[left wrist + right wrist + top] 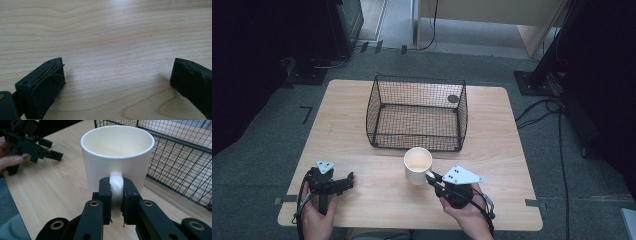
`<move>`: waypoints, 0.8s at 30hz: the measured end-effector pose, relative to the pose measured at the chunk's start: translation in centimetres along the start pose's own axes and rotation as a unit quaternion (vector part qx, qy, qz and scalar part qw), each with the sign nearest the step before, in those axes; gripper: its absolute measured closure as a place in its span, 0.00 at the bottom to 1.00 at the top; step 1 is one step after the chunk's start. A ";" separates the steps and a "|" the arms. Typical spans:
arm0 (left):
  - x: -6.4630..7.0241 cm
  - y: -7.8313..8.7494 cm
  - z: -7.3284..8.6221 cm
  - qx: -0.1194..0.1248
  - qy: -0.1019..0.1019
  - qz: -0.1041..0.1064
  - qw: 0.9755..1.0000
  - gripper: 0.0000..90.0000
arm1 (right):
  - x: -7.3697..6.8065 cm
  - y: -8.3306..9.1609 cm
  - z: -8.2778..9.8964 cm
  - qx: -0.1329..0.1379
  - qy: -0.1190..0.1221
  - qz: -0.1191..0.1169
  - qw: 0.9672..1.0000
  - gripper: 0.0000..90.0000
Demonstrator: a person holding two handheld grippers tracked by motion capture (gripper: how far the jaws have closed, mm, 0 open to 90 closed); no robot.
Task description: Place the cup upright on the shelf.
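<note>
One thin handle pinched by right gripper (116,202); mug (418,165) could swing, clip basket (417,112). Left gripper (117,82) spread, idle.

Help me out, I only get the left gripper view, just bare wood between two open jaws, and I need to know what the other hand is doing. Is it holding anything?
Observer: Yes. The right gripper is shut on the handle of a white mug.
Operator: Is there anything in the mug?
Observer: No, the right gripper view looks into it and it is empty.
Operator: What lies beyond it on the table?
Observer: A black wire basket, open at the top, stands just behind the mug in the high view.
Operator: And where is my left gripper relative to the mug?
Observer: The left gripper sits at the table's near left, apart from the mug.
</note>
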State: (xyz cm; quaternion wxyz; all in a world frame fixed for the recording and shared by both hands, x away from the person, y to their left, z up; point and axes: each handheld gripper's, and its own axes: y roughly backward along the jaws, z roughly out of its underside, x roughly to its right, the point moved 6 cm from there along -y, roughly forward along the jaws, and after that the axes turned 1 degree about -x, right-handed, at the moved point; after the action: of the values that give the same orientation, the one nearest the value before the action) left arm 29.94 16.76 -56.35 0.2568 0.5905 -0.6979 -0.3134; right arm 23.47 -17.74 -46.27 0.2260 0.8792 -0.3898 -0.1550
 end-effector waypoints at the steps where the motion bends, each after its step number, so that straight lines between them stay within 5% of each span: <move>1: 0.0 0.0 0.0 0.000 0.000 0.000 1.000 0.00 | 0.1 0.2 -0.5 0.006 0.000 -0.001 1.000 0.90; 24: 0.0 0.0 0.0 0.001 -0.001 0.001 1.000 0.00 | 1.0 1.3 -6.9 0.055 0.017 0.009 0.998 0.90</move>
State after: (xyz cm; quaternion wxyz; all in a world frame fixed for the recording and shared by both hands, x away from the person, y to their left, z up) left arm 29.96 16.72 -56.35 0.2557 0.5894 -0.6994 -0.3133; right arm 26.40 -17.44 -39.84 0.1854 0.8892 -0.4015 -0.1168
